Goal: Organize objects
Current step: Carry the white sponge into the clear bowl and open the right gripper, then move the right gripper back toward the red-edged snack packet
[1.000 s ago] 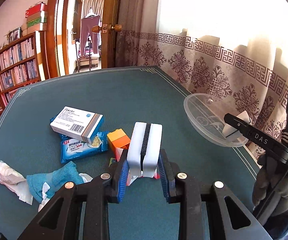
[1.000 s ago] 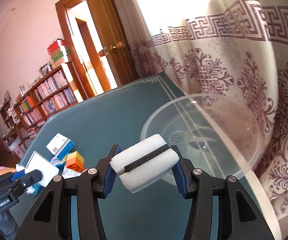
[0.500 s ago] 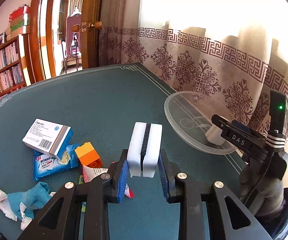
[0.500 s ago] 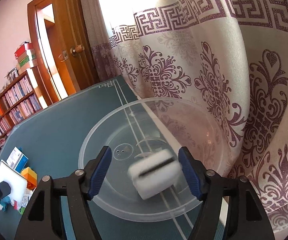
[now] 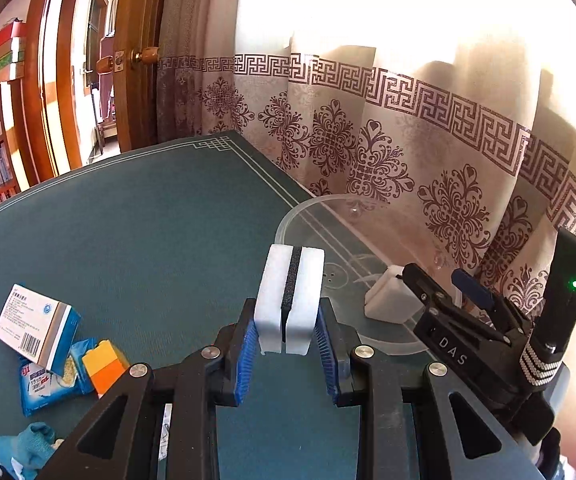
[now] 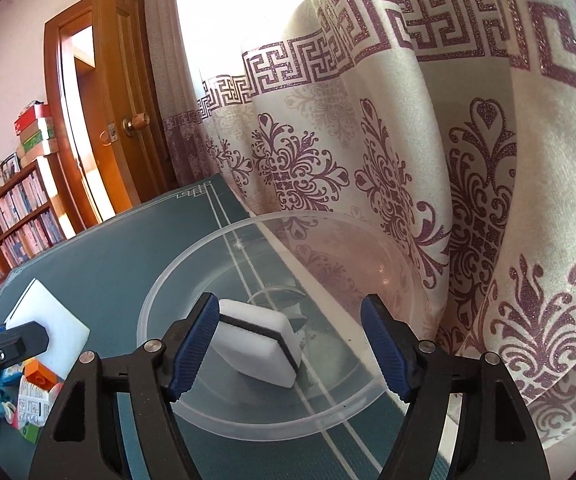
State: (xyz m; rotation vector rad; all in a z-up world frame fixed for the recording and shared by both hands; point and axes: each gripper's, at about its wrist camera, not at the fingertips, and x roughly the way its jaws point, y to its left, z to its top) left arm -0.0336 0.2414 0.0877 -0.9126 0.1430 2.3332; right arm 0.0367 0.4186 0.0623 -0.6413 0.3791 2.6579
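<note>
My left gripper (image 5: pixel 288 344) is shut on a white sponge with a black middle layer (image 5: pixel 290 300), held upright above the green table left of the clear plastic bowl (image 5: pixel 300 216). My right gripper (image 6: pixel 288 344) is open over the bowl (image 6: pixel 208 412). A second white sponge (image 6: pixel 260 340) lies inside the bowl, touching the left finger; it also shows in the left wrist view (image 5: pixel 388 298). The right gripper (image 5: pixel 448 292) appears at the right of the left wrist view. The held sponge also shows in the right wrist view (image 6: pixel 52 328).
A medicine box (image 5: pixel 36 326), a blue snack packet (image 5: pixel 48 384), an orange block (image 5: pixel 104 362) and a teal cloth (image 5: pixel 28 444) lie at the table's left. A patterned curtain (image 5: pixel 408 152) hangs just behind the bowl. A wooden door (image 5: pixel 136 80) and a bookshelf (image 6: pixel 12 220) stand beyond.
My right gripper moved over the bowl, opened and let its sponge drop into the bowl. My left gripper carried its sponge to the right, toward the bowl.
</note>
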